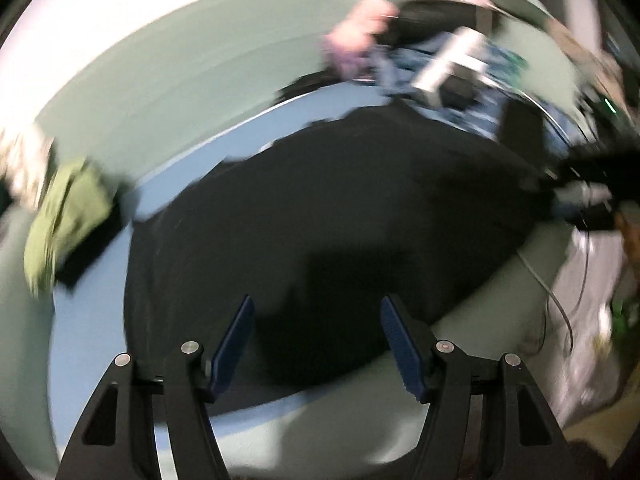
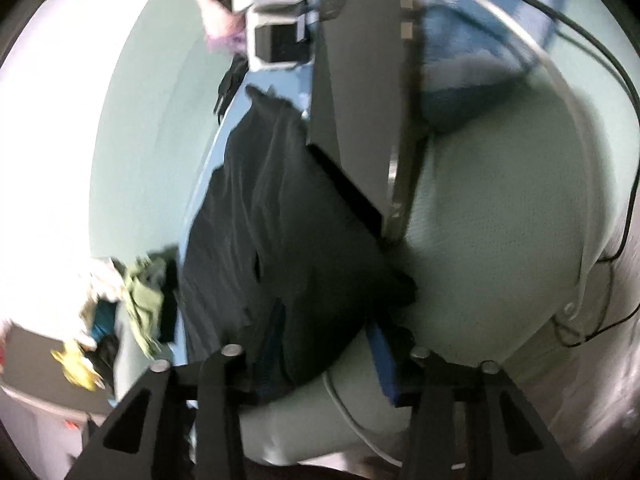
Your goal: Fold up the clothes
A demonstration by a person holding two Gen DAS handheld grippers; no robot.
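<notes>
black garment point(image 1: 320, 216): soft, matte, spread on blue sheet point(image 1: 92, 320) | left gripper point(image 1: 316, 344): spread wide, empty | right gripper point(image 2: 324, 356): fabric between fingers, grip unclear

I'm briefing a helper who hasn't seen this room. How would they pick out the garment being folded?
Find the pale blue mat on the green surface. The black garment covers most of it, lying between the left gripper and right gripper. Unlike the green clothes piled beside the mat, it is plain black.

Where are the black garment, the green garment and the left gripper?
black garment point(image 1: 340, 208), left wrist view, middle of cloth
green garment point(image 1: 68, 216), left wrist view, crumpled centre
left gripper point(image 1: 318, 348), left wrist view, between fingertips
</notes>
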